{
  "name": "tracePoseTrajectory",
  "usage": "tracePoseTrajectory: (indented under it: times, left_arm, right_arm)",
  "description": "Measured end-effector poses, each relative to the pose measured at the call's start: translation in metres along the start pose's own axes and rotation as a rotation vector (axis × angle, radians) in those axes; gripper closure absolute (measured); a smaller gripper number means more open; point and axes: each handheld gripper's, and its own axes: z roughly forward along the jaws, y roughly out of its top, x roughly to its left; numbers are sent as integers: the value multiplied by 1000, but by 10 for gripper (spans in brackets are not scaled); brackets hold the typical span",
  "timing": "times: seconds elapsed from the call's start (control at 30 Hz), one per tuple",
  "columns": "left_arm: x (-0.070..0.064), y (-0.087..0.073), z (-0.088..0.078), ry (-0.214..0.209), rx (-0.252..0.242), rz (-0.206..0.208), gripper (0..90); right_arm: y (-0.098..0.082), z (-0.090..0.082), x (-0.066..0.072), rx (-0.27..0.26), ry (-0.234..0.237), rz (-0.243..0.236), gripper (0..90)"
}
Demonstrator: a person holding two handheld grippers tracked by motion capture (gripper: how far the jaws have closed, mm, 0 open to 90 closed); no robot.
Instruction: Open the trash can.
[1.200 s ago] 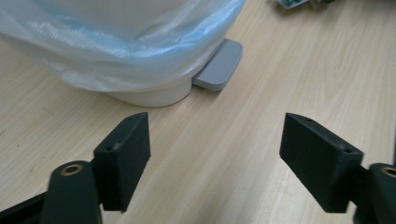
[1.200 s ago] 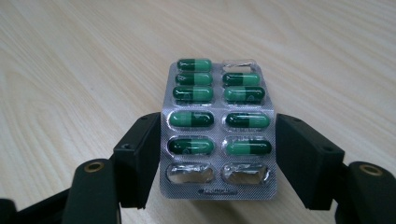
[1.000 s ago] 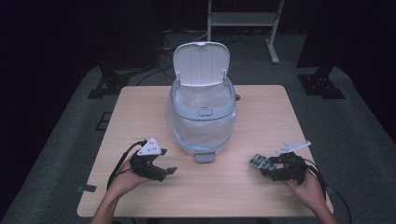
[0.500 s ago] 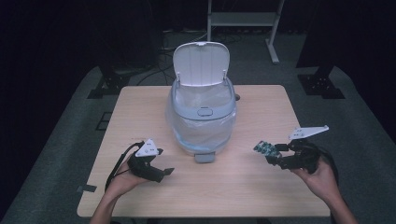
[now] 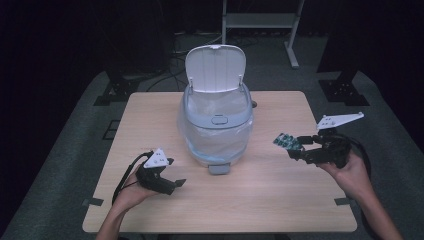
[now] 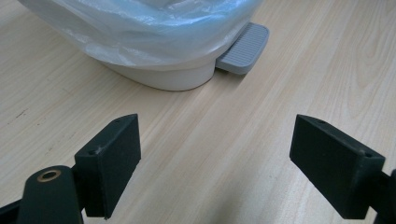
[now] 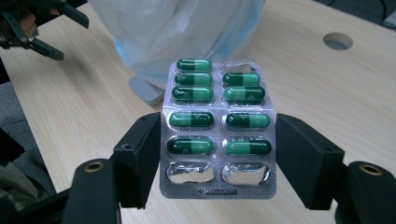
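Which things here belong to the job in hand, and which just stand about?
In the job:
- silver blister pack of green capsules, clamped in the right gripper
- white pedal bin, lid up, lined with a clear bag

Standing about:
- metal shelf frame
- left gripper, open

This looks like a recording lab or studio rather than a home. A plain wooden table (image 5: 150,125) stands alone on grey carpet (image 5: 65,165), with black curtains (image 5: 75,30) all around. Black stand feet (image 5: 345,90) sit on the floor at either side, cables (image 5: 165,75) run behind the table, and a metal rack (image 5: 260,22) stands at the back.
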Motion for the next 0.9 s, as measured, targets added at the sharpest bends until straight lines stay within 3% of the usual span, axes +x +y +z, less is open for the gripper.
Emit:
tracePoseTrajectory:
  times: [0.3, 0.63, 0.9]
  left_arm:
    - [-2, 0, 3, -4, 10, -4, 120]
    - [-1, -2, 3, 30, 5, -4, 107]
    - [-1, -3, 3, 34, 3, -16, 93]
  right_arm:
    - [34, -7, -2, 29, 26, -45, 326]
    - [55, -9, -2, 12, 55, -56, 326]
    - [73, -12, -1, 10, 58, -73, 326]
